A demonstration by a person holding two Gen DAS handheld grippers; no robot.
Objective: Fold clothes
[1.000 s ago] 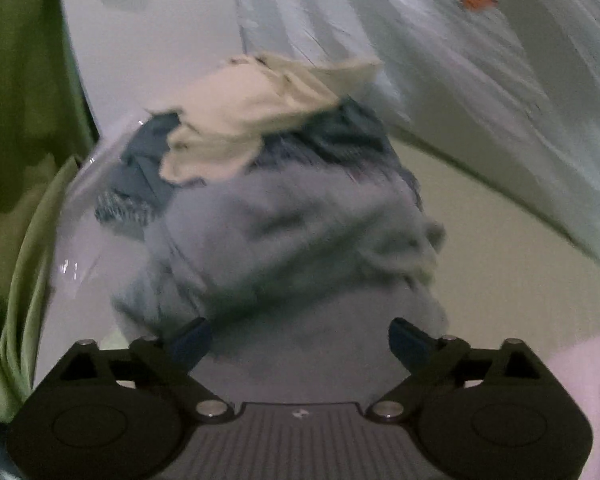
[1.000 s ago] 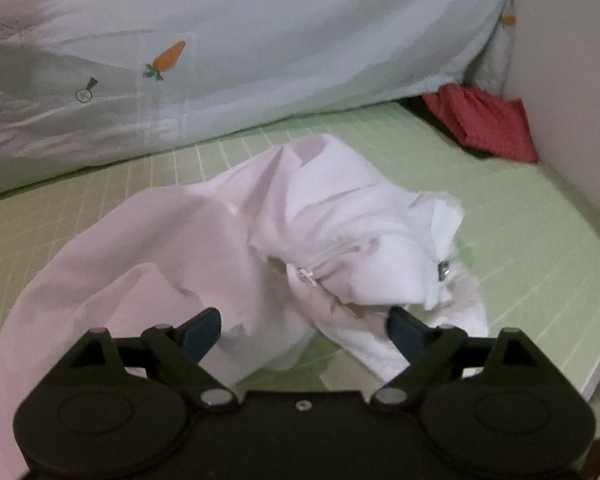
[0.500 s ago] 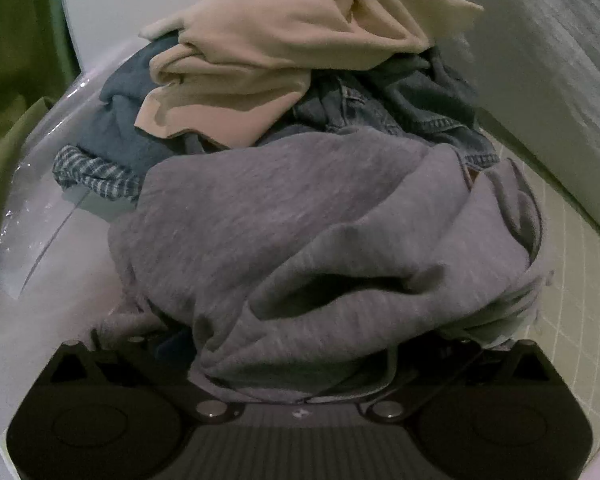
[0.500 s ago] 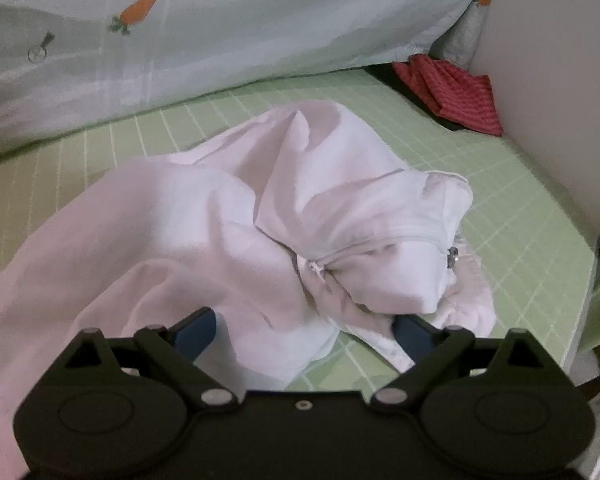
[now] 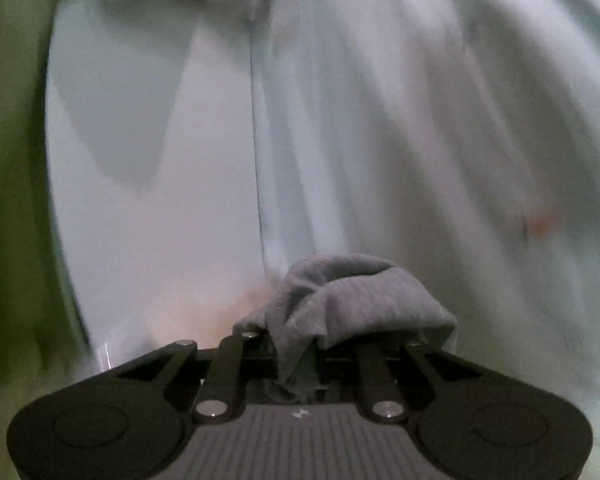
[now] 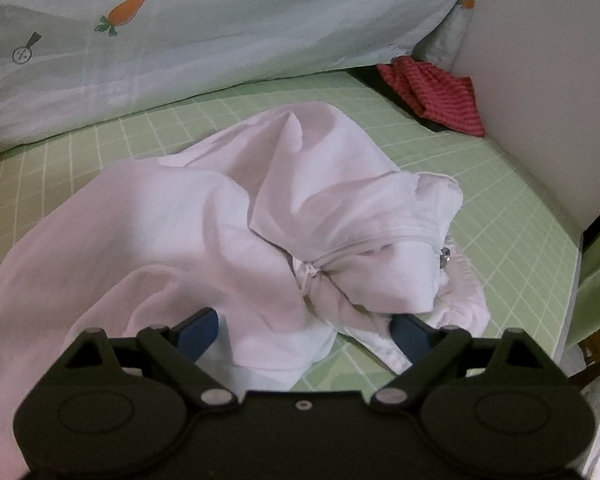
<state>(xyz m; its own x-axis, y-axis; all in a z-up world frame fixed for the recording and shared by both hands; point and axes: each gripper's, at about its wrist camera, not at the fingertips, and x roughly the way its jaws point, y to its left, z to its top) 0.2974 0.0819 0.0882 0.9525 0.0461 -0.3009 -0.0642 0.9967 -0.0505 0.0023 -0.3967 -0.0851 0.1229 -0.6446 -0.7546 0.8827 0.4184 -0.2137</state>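
In the left wrist view my left gripper (image 5: pixel 296 360) is shut on a bunch of the grey garment (image 5: pixel 352 300), which is lifted and drapes over the jaws; the fingertips are hidden under the cloth. The view is blurred. In the right wrist view a crumpled white zip garment (image 6: pixel 260 232) lies on the green checked sheet (image 6: pixel 500 208). My right gripper (image 6: pixel 304 326) is open, its blue pads (image 6: pixel 198 330) low over the near edge of the white garment, holding nothing.
A pale blue quilt with carrot prints (image 6: pixel 204 36) lies along the back of the bed and fills the left wrist view (image 5: pixel 400 120). A red striped cloth (image 6: pixel 436 92) sits in the far right corner by a white wall (image 6: pixel 540 80). Green fabric (image 5: pixel 12 160) hangs at left.
My left gripper went down onto the clothes pile, shut on the grey garment and lifted it up, away from the pile. My right gripper edged closer to the white garment, still open.
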